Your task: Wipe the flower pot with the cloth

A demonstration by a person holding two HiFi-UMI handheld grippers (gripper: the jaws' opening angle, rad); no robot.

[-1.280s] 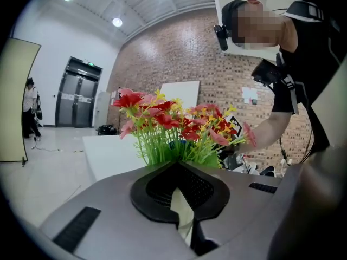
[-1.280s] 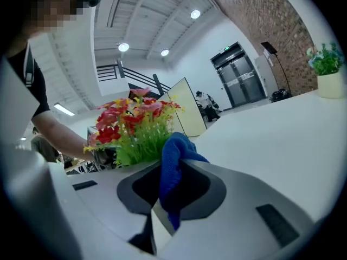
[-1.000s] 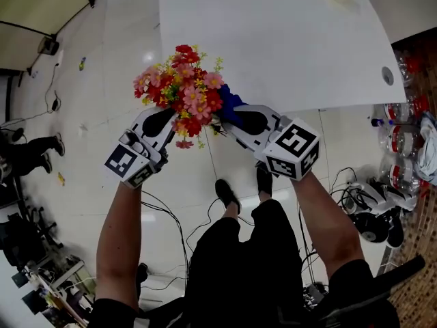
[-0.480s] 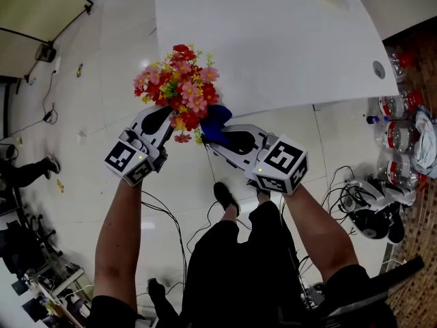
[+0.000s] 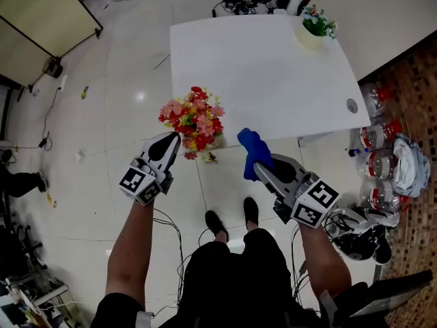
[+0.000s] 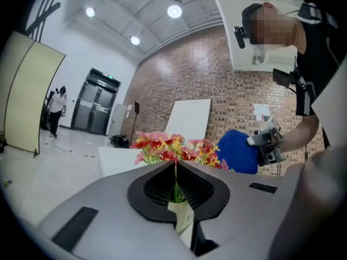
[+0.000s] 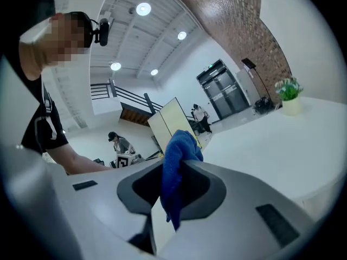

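The white table (image 5: 273, 74) lies ahead of me, bare apart from a small green plant (image 5: 315, 27) at its far right corner. I stand off its near edge, holding both tools up over the floor (image 5: 123, 80) rather than over the tabletop.

My left gripper (image 5: 173, 139) carries the flower pot (image 6: 181, 213). Its jaws are shut on the cream wall of the pot, with a green stem rising between them and the red, pink and yellow flowers (image 5: 193, 117) fanned out above. My right gripper (image 5: 262, 165) is clamped on the blue cloth (image 5: 254, 150), which sticks up past the jaw tips in a bunched fold, with a loose end hanging down between them.

Cloth and pot are apart, side by side with clear air between them, so no wiping contact is happening at this instant. Both things are in hand and ready. I cannot tell from the pot's small visible patch whether it is clean. As I judge it, I need to bring the cloth against the pot's wall and rub round it.
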